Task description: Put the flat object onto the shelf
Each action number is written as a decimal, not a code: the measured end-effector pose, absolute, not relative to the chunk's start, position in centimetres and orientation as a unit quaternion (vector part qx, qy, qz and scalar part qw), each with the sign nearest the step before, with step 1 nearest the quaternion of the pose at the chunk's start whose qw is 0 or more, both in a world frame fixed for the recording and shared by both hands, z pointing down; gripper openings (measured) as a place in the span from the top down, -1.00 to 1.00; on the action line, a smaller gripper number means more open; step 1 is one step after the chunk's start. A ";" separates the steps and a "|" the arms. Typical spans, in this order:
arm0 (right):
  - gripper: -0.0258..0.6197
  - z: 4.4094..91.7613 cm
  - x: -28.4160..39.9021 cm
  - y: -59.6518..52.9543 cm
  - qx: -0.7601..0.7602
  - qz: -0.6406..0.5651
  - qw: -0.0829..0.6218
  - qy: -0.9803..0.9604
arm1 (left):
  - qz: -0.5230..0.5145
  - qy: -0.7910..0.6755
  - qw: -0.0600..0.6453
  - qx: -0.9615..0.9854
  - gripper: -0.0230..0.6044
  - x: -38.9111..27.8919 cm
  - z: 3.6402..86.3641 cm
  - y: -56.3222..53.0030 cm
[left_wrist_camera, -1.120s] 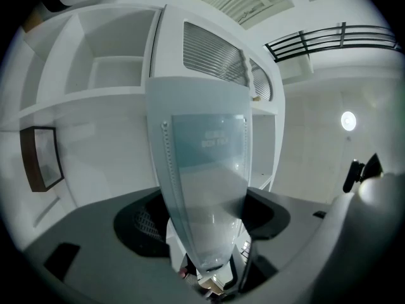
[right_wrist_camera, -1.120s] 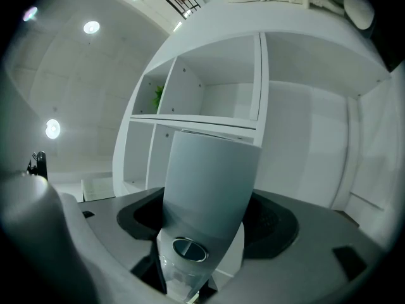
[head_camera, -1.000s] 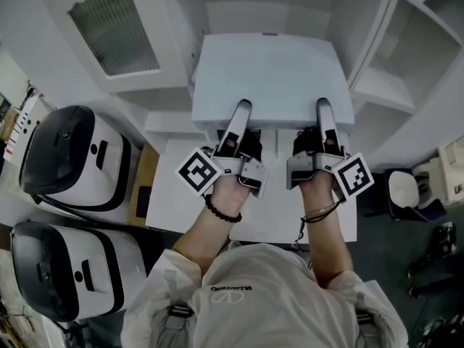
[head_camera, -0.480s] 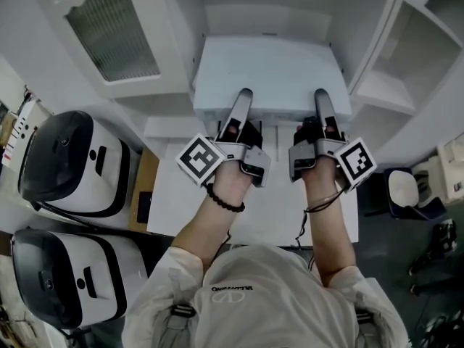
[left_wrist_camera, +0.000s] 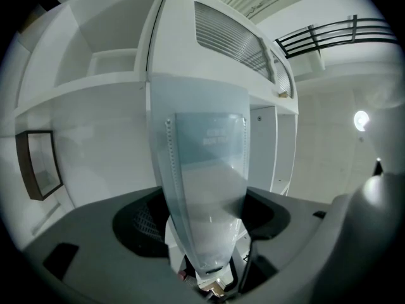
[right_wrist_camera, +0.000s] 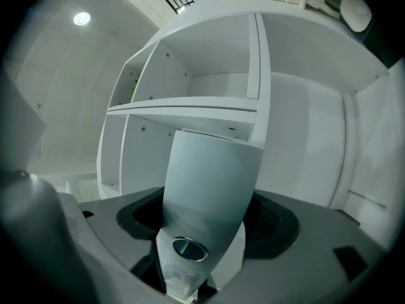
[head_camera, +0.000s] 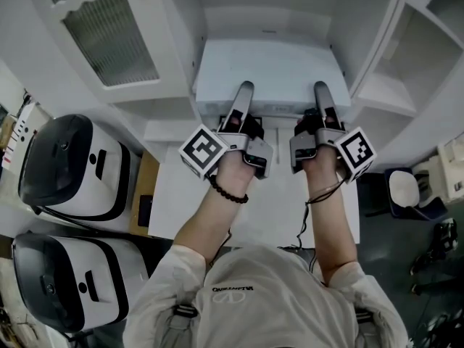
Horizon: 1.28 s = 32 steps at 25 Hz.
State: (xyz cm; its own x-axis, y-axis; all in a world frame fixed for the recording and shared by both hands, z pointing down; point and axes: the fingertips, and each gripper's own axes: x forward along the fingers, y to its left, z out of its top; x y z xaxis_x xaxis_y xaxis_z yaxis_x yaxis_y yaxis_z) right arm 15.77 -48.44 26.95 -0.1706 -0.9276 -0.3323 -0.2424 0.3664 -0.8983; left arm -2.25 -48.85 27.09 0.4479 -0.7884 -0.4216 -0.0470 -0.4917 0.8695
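The flat object (head_camera: 270, 72) is a wide white panel held level in front of the white shelf unit (head_camera: 268, 17), with its far edge at the shelf opening. My left gripper (head_camera: 243, 101) is shut on its near edge at the left. My right gripper (head_camera: 322, 100) is shut on the same edge at the right. In the left gripper view the panel (left_wrist_camera: 204, 170) stands edge-on and fills the gap between the jaws. In the right gripper view the panel (right_wrist_camera: 212, 176) likewise runs out from between the jaws toward a shelf board (right_wrist_camera: 190, 109).
Two white-and-black rounded machines (head_camera: 69, 167) (head_camera: 65, 281) stand at the left. A cabinet door with ribbed glass (head_camera: 109, 35) hangs open at the upper left. Side shelves (head_camera: 388, 85) lie to the right. A white table (head_camera: 174, 201) is below my hands.
Both grippers have moved forward together, carrying the flat object farther toward the shelf opening. The grip on it is the same.
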 end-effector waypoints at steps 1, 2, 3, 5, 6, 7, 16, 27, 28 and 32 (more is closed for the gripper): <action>-0.19 26.9 15.7 -48.6 -0.433 -0.360 0.476 0.676 | -0.444 -0.282 0.414 0.743 -0.11 -2.3 27.0 -49.0; -0.19 26.9 15.7 -48.8 -0.432 -0.360 0.476 0.676 | -0.445 -0.282 0.412 0.743 -0.11 -2.3 26.9 -49.2; -0.19 26.9 15.7 -48.9 -0.432 -0.360 0.475 0.676 | -0.445 -0.281 0.412 0.744 -0.11 -2.3 26.9 -49.3; -0.19 26.9 15.7 -49.0 -0.432 -0.360 0.475 0.677 | -0.445 -0.281 0.412 0.744 -0.11 -2.3 26.8 -49.5; -0.19 26.8 15.6 -49.1 -0.433 -0.360 0.474 0.677 | -0.446 -0.280 0.412 0.744 -0.11 -2.3 26.8 -49.6; -0.20 26.8 15.6 -49.1 -0.434 -0.360 0.474 0.677 | -0.447 -0.280 0.411 0.743 -0.11 -2.4 26.8 -49.7; -0.26 26.3 15.2 -48.6 -0.426 -0.337 0.459 0.703 | -0.462 -0.258 0.394 0.751 -0.25 -2.2 26.4 -49.6; 0.10 26.3 17.1 -39.5 -0.590 -0.047 0.355 0.724 | -0.387 -0.364 0.296 0.794 -0.22 -5.5 30.5 -43.6; 0.21 26.0 16.8 -38.8 -0.597 -0.016 0.343 0.725 | -0.353 -0.382 0.243 0.819 -0.04 -5.3 30.0 -43.0; 0.65 26.0 15.0 -38.8 -0.596 0.005 0.301 0.745 | -0.243 -0.431 0.057 0.867 0.72 -4.4 27.6 -41.7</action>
